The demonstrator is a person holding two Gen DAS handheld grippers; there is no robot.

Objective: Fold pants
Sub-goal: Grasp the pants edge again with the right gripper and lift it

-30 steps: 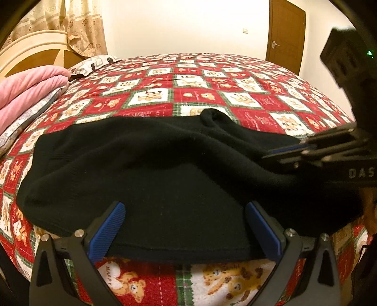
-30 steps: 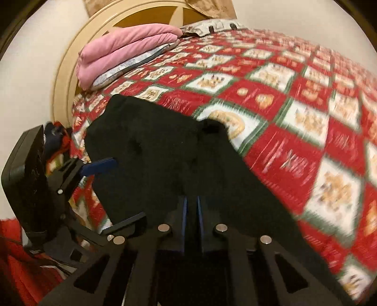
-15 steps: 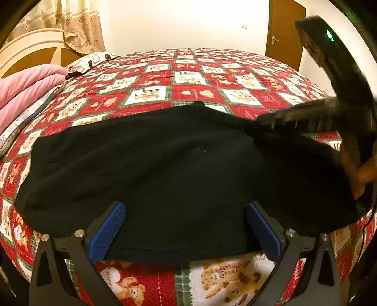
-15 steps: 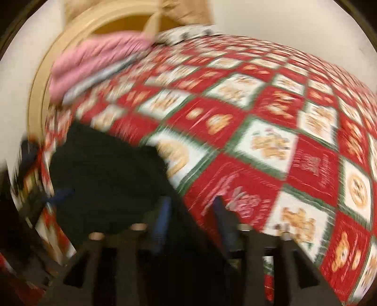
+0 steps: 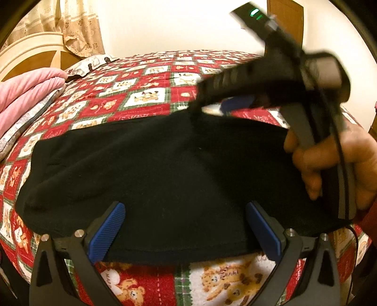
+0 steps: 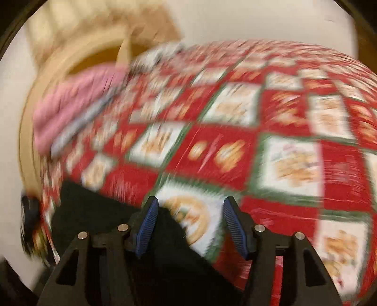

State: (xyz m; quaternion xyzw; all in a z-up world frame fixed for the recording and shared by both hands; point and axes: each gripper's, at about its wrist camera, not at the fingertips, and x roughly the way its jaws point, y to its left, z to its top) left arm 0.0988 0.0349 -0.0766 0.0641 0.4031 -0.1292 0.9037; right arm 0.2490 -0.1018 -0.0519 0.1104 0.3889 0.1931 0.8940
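The black pants [image 5: 153, 169] lie folded in a wide flat bundle on the bed's red patchwork quilt [image 5: 146, 94]. My left gripper [image 5: 186, 230] is open and hovers over the near edge of the pants, its blue pads [image 5: 108, 228] wide apart. My right gripper [image 6: 190, 226] is open and empty; in its blurred view the pants [image 6: 99, 216] lie below and to the left. From the left wrist view the right gripper [image 5: 226, 103] sits at the pants' far right edge, held by a hand [image 5: 337, 162].
A pink folded blanket [image 5: 26, 94] lies at the left by the cream headboard [image 5: 30, 51]. A patterned pillow [image 5: 89, 63] sits at the bed's head. A brown door [image 5: 287, 21] stands in the far wall. The quilt stretches beyond the pants.
My right gripper let go of the pants' edge, opened, and swung up and away to the right. The raised fabric dropped flat. My left gripper stayed open in place.
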